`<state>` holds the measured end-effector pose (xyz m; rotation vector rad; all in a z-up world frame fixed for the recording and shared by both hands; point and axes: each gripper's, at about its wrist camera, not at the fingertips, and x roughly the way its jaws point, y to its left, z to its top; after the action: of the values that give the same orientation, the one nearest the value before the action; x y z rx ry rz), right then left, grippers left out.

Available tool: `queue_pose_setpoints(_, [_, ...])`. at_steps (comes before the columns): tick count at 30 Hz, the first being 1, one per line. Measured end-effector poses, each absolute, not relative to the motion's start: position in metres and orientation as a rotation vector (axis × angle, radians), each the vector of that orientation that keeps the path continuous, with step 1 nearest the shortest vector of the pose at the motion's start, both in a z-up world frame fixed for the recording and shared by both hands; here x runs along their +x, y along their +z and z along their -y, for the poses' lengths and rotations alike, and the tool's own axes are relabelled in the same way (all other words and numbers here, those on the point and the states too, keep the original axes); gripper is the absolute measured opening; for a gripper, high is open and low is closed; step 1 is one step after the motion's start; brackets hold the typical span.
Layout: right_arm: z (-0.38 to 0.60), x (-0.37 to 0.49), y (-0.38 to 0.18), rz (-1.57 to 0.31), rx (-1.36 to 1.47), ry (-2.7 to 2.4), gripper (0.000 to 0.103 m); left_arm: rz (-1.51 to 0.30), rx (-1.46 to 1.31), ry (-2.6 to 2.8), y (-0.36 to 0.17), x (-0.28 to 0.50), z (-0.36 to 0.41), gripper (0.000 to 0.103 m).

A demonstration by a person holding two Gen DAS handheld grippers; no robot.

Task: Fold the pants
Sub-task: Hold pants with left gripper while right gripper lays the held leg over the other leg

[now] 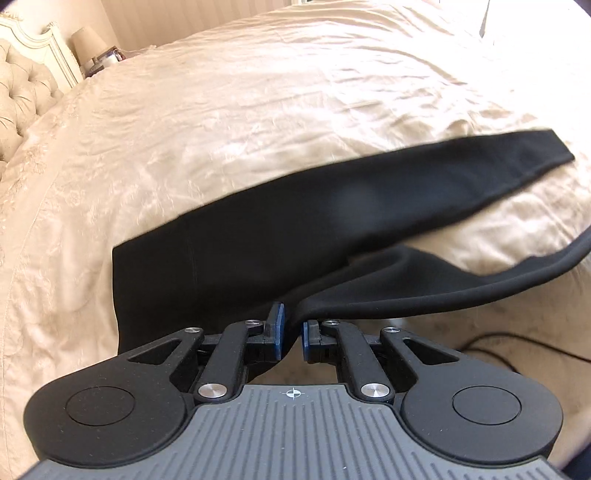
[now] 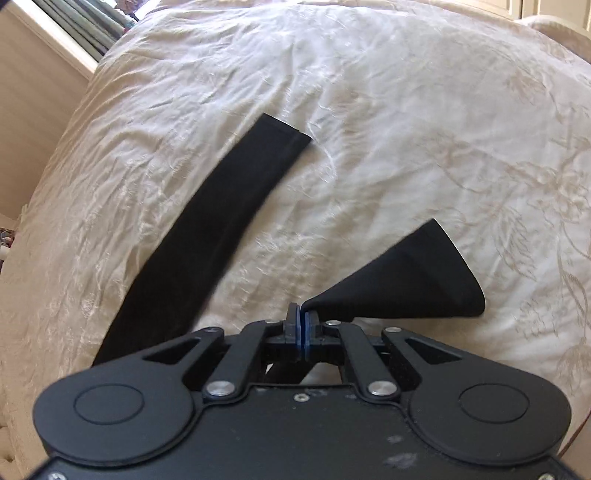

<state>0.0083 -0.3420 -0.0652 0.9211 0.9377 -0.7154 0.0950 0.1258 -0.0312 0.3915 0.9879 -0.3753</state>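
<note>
Black pants (image 1: 258, 236) lie on a cream bedspread (image 1: 221, 110). In the left wrist view the waist end is near, one leg stretches flat to the right, and the other leg (image 1: 461, 284) is lifted along the near edge. My left gripper (image 1: 292, 330) is shut on the pants' near edge, with cloth between its blue pads. In the right wrist view my right gripper (image 2: 303, 325) is shut on the hem end of the lifted leg (image 2: 406, 280), which fans out to the right. The other leg (image 2: 221, 221) lies flat on the left.
A tufted cream headboard (image 1: 22, 99) and a bedside lamp (image 1: 86, 40) stand at the far left in the left wrist view. A dark cable (image 1: 517, 343) lies on the floor at the right. Curtains (image 2: 96, 29) hang beyond the bed's far left corner in the right wrist view.
</note>
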Motion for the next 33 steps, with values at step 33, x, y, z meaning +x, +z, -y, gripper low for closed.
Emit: queue_pose_setpoints(33, [0.442, 0.161, -0.092, -0.847, 0.759, -0.660, 0.027, -1.118, 0.461, -0.255, -0.114, 0.248, -0.060, 0.010])
